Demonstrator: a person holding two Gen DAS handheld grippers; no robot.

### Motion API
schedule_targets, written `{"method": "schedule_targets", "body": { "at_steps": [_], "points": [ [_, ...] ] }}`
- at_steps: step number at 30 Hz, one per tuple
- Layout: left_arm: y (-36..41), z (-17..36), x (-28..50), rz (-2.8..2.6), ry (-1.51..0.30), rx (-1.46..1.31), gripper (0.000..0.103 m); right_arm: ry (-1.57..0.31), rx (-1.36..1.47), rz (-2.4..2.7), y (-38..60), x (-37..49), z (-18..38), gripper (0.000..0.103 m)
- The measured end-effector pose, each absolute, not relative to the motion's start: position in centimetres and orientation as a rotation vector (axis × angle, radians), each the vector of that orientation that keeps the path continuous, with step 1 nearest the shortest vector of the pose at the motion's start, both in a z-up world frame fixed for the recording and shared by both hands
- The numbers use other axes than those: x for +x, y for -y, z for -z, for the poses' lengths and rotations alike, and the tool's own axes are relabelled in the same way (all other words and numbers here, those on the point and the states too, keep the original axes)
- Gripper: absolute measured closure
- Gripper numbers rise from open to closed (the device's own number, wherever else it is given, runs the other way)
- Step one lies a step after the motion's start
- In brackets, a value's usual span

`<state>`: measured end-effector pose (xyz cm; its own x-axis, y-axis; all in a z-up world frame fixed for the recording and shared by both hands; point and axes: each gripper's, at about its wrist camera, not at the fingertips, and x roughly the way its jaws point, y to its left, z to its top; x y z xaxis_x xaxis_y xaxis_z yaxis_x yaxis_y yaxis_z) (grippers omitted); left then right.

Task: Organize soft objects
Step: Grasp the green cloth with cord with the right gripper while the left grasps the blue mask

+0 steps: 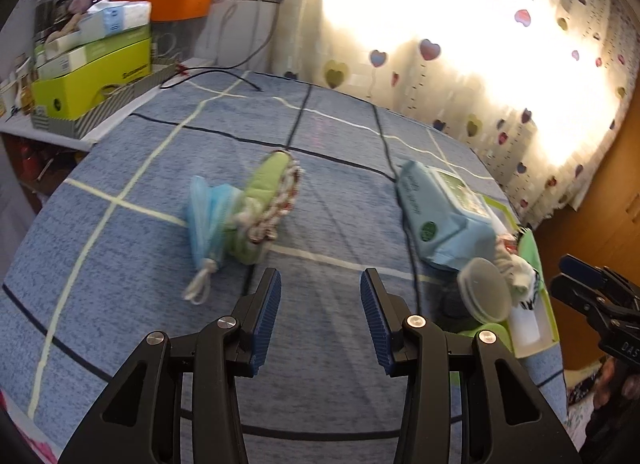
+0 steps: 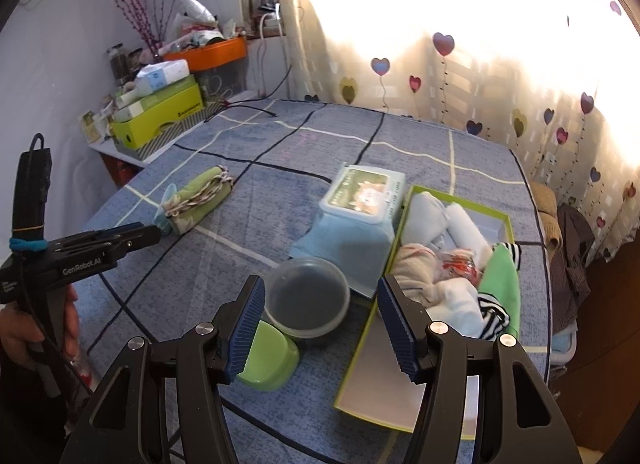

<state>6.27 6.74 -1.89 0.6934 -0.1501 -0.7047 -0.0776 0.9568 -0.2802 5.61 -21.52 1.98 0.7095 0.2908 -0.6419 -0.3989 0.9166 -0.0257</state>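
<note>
A green folded cloth with red-and-white rope trim [image 1: 268, 204] lies on the blue checked bedspread [image 1: 160, 264], with a blue mesh pouch [image 1: 208, 216] against its left side. My left gripper [image 1: 320, 284] is open and empty, just short of them. In the right wrist view the same cloth [image 2: 200, 196] lies just beyond the left gripper [image 2: 154, 232]. My right gripper [image 2: 320, 292] stands open and empty above a clear round tub [image 2: 308, 296] and a green bowl [image 2: 268, 360]. A green-rimmed box [image 2: 400, 376] holds white rolls [image 2: 440, 216], a beige cloth [image 2: 412, 268], a green cloth [image 2: 500, 284] and a striped sock [image 2: 496, 312].
A blue wipes pack [image 2: 356, 216] lies between the cloth and the box. A black cable [image 1: 400, 192] runs across the bedspread. Yellow-green boxes [image 2: 160, 120] and an orange tray [image 2: 212, 52] crowd a shelf at the back left. Heart-patterned curtains [image 2: 480, 84] hang behind the bed. A hand [image 2: 24, 328] grips the left tool.
</note>
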Motion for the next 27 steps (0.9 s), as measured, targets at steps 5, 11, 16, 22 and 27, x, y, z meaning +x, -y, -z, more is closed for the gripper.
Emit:
{"method": "schedule_targets", "body": {
  "at_steps": [5, 11, 16, 22, 27],
  "points": [
    [-9.7, 2.4, 6.9, -0.029, -0.796, -0.313, 0.06, -0.68, -0.202, -0.425, 19.2, 6.3, -2.3, 0.045],
    [-13.1, 3.5, 8.0, -0.104, -0.799, -0.356, 0.06, -0.696, -0.214, -0.485, 16.5, 7.7, -2.5, 0.044],
    [-14.5, 3.9, 8.1, -0.124, -0.792, -0.376, 0.06, -0.735, -0.194, -0.547, 13.3, 10.0, -2.5, 0.044],
    [-15.6, 3.9, 7.9, -0.129, -0.781, -0.383, 0.06, -0.813, -0.148, -0.641, 8.4, 13.5, -1.8, 0.044],
    [-16.7, 4.0, 7.7, -0.13, -0.772, -0.402, 0.06, -0.933, -0.076, -0.671, 4.1, 17.3, 0.0, 0.044]
  ]
}}
